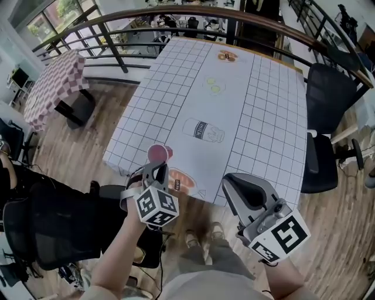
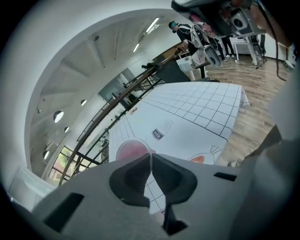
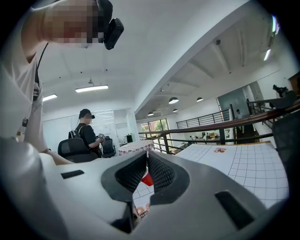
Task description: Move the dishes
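Note:
A small pink see-through dish [image 1: 159, 153] hangs over the near left corner of the white grid-patterned table [image 1: 263, 111]. My left gripper [image 1: 157, 168] is shut on its near rim. In the left gripper view the dish [image 2: 132, 151] stands up past the jaws, its thin rim pinched between them, with my left gripper [image 2: 151, 165] angled down at the table. My right gripper [image 1: 230, 179] hovers off the table's near edge, shut with nothing in it. In the right gripper view the closed right gripper [image 3: 147, 161] points about level, and the red dish [image 3: 146, 179] shows beyond the jaws.
The tablecloth carries printed pictures: a milk bottle [image 1: 203, 130], lime slices [image 1: 214, 87], pastries [image 1: 227, 56] and a fish [image 1: 183, 181]. Black chairs [image 1: 326, 88] stand along the right side, another [image 1: 55, 228] at my left. A checkered table [image 1: 55, 88] and a railing [image 1: 176, 14] lie beyond.

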{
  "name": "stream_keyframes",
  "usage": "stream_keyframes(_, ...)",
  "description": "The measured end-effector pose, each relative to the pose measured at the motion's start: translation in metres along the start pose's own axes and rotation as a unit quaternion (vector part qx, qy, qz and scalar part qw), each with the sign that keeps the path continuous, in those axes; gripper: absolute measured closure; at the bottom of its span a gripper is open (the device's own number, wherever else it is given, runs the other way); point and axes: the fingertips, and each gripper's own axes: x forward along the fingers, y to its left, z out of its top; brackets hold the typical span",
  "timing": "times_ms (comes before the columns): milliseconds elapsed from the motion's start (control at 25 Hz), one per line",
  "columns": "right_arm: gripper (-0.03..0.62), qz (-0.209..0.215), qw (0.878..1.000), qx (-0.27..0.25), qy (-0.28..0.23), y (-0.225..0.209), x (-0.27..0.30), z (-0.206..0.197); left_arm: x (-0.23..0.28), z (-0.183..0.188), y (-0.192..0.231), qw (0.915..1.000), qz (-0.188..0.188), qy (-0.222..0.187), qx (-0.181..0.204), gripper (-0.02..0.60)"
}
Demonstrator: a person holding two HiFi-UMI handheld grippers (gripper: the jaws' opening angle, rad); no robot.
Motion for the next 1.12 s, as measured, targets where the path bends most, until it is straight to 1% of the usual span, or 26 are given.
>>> stream_keyframes(80,0.568,-0.002,1.0,0.004,0.004,-0.005,0.002,-0.007,0.016,-0.01,-0.012,0.9995,-0.022,0.02,-0.003,0.555)
stream_keyframes(200,0.568,-0.005,1.0,0.013,0.008,-0.012,0.005,-0.017,0.041,-0.025,-0.033,0.9975,-0.057,0.041,0.009,0.555)
stream_keyframes(280,0.568,-0.006,1.0,0.015,0.014,-0.019,0.007,-0.022,0.055,-0.03,-0.041,0.9957,-0.065,0.059,0.029,0.555)
stream_keyframes(360,0.568,-0.011,1.0,0.005,0.024,-0.026,0.01,-0.024,0.07,-0.032,-0.045,0.9931,-0.064,0.08,0.058,0.555)
stream_keyframes(440,0.568,-0.012,0.999,-0.005,0.032,-0.03,0.013,-0.025,0.084,-0.034,-0.052,0.9906,-0.076,0.092,0.066,0.556)
stream_keyframes(560,0.568,-0.009,0.999,-0.002,0.042,-0.014,0.01,-0.034,0.083,-0.049,-0.076,0.9871,-0.106,0.102,0.061,0.555)
stream_keyframes(760,0.568,-0.003,0.999,0.013,0.048,-0.003,0.01,-0.043,0.089,-0.064,-0.099,0.9824,-0.131,0.115,0.067,0.555)
stream_keyframes(1120,0.568,-0.005,0.998,0.009,0.06,-0.001,0.009,-0.052,0.093,-0.076,-0.113,0.9765,-0.15,0.131,0.081,0.548)
